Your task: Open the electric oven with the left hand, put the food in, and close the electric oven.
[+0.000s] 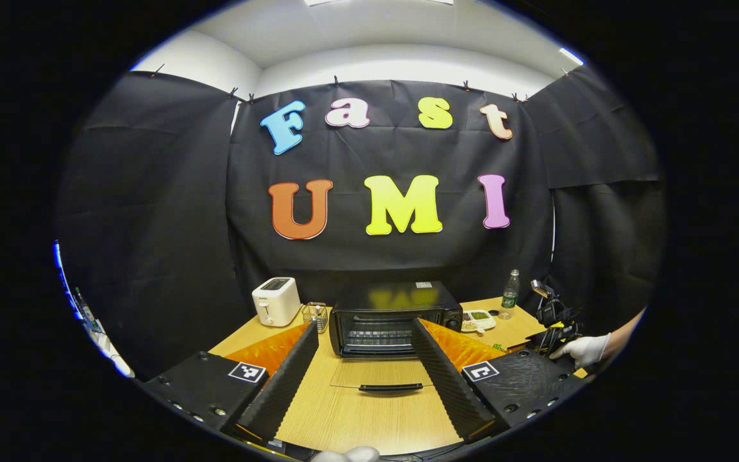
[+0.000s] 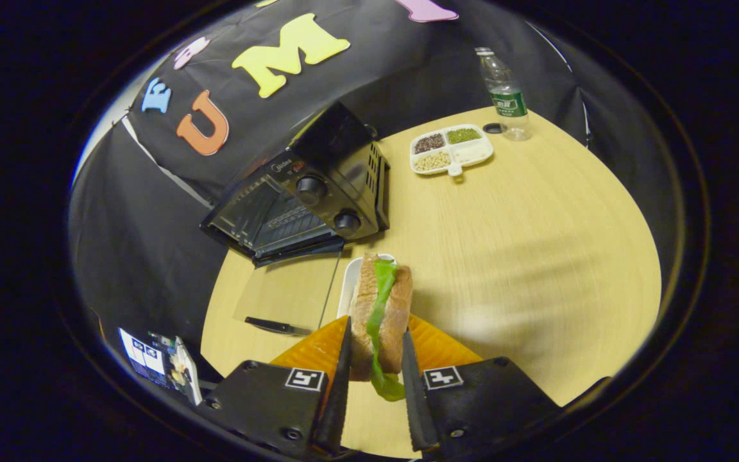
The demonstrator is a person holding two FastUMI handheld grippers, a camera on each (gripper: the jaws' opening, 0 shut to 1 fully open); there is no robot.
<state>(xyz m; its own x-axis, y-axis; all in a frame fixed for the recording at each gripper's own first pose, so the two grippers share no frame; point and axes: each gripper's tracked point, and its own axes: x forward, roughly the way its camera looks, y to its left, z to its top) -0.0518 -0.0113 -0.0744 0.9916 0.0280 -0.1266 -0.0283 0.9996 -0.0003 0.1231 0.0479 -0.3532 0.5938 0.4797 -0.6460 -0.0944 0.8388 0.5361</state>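
Table (image 2: pixel 536 244) wood, oven (image 1: pixel 395 317) open, left jaws apart, right jaws clamping sandwich (image 2: pixel 379 314)

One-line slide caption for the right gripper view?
Right gripper shut on a lettuce sandwich above its white plate, electric oven door open beyond.

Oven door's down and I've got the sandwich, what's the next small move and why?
Probably carry the sandwich left toward the oven and its open mouth. The right tongs are shut on it, the plate sits just behind, and the glass door lies flat on the table, leaving the rack exposed. The left tongs hang open, empty, in front of the oven.
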